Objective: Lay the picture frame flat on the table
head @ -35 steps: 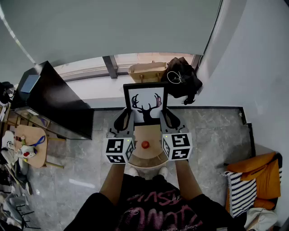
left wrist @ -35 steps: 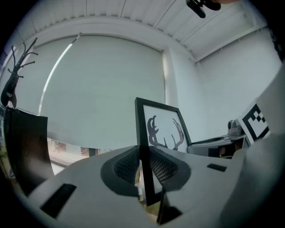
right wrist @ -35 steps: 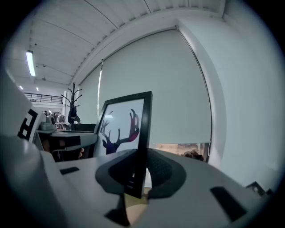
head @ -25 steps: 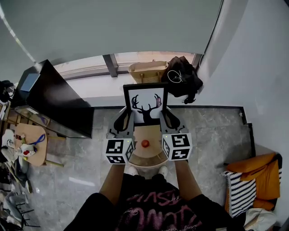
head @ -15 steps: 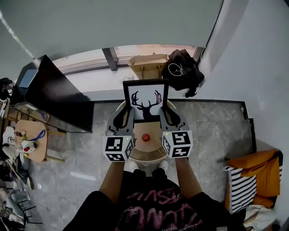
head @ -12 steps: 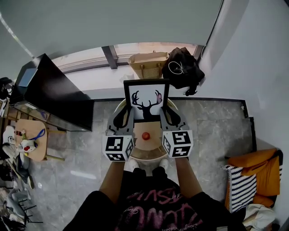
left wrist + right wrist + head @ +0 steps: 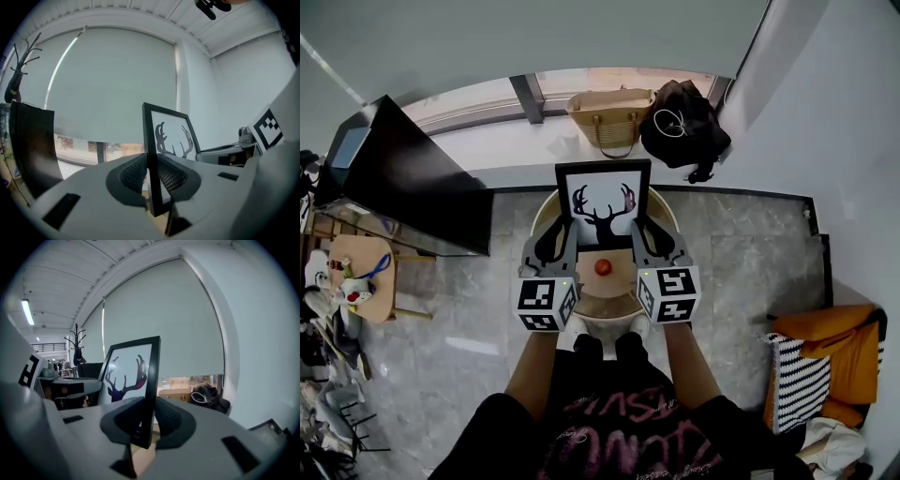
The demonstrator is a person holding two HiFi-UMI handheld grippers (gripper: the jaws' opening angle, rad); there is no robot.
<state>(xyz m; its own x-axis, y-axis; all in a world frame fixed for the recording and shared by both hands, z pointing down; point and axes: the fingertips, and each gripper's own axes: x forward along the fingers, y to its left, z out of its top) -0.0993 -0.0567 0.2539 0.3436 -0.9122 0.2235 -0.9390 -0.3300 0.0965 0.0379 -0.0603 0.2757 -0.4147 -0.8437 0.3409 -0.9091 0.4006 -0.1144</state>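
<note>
A black picture frame (image 7: 603, 202) with a dark deer-head print stands upright over a small round wooden table (image 7: 602, 298). My left gripper (image 7: 565, 240) is shut on the frame's left edge (image 7: 151, 154). Opposite it, my right gripper (image 7: 641, 238) is shut on the right edge (image 7: 151, 390). In the left gripper view the left gripper (image 7: 152, 177) pinches the black border between its ribbed pads, and the right gripper (image 7: 146, 420) does the same in its own view. A small red ball (image 7: 603, 267) lies on the table below the frame.
A black cabinet (image 7: 403, 183) stands at the left. By the window ledge behind the table sit a woven bag (image 7: 607, 111) and a black bag (image 7: 684, 127). An orange cushion and a striped one (image 7: 816, 361) are at the right; a small cluttered table (image 7: 358, 272) is far left.
The head view has shifted, so the frame, the table and both grippers sit a little lower in the picture. Both grippers keep the same hold on the upright frame.
</note>
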